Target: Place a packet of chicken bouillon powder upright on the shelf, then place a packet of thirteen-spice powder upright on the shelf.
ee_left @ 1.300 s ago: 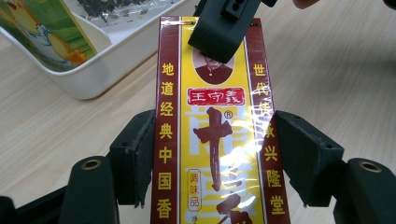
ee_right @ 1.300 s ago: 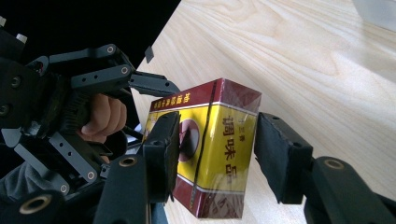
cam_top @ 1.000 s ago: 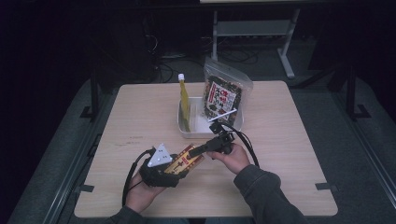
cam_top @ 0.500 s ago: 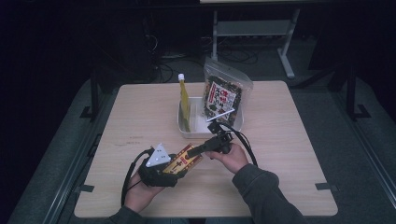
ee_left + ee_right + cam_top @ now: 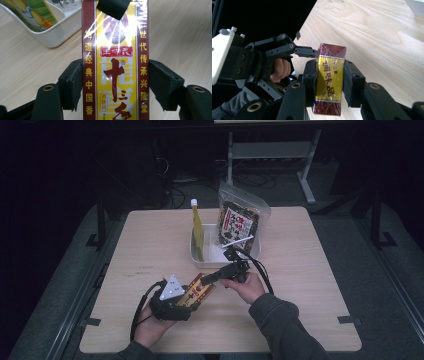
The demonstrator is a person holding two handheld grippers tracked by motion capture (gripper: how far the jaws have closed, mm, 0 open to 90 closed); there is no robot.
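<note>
Item: spice box (image 5: 196, 291), near desk's front edge | left gripper (image 5: 113, 82) clamps its sides | right gripper (image 5: 329, 82), jaws just closing, pinches its end | we release 1 only once the other holds squarely.

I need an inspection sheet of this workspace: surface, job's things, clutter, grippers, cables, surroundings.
Surface: pale wood table, bare around the work.
Job's things: red and yellow box, held off the table between both grippers.
Clutter: white bin holding a yellow bottle and a snack bag.
Grippers: left gripper is clamped on the box's long sides; right gripper has just been closing, and its pads now press on the box's end.
Cables: black cable loops from the left gripper; another trails from the right.
Surroundings: dark floor, grey metal frame behind the table.
</note>
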